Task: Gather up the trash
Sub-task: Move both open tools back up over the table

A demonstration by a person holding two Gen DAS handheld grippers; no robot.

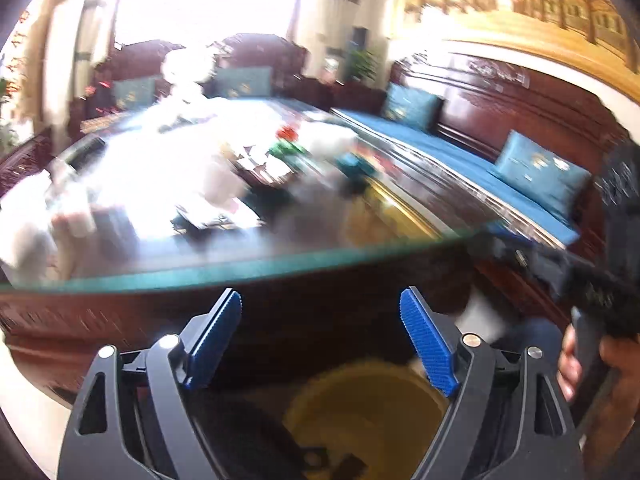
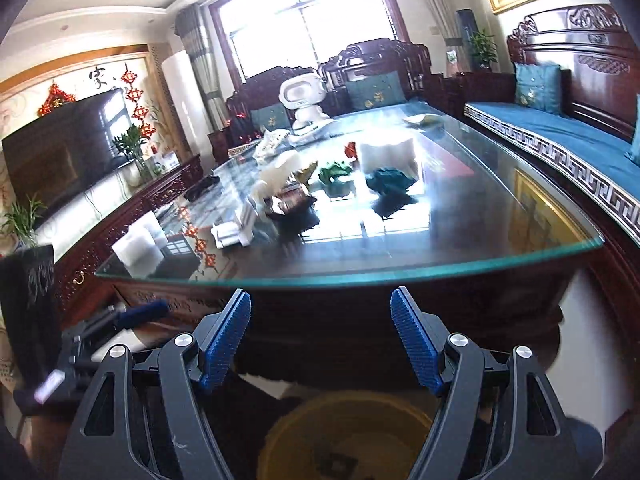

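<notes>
Trash next, I judge: both empty tools need to rise above the glass table [image 2: 400, 264] edge before reaching in. Left gripper [image 1: 320, 320] and right gripper [image 2: 320, 320] gape wide, holding nothing. Crumpled green wad [image 2: 335, 174] and teal wad [image 2: 390, 182] sit mid-table, well beyond the fingers; yellow bin [image 2: 344, 436] waits directly below.

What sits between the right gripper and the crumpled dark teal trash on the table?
In the right wrist view, only bare glass tabletop and its near edge lie between the right gripper and the crumpled dark teal trash. Nothing is between the fingers.
</notes>
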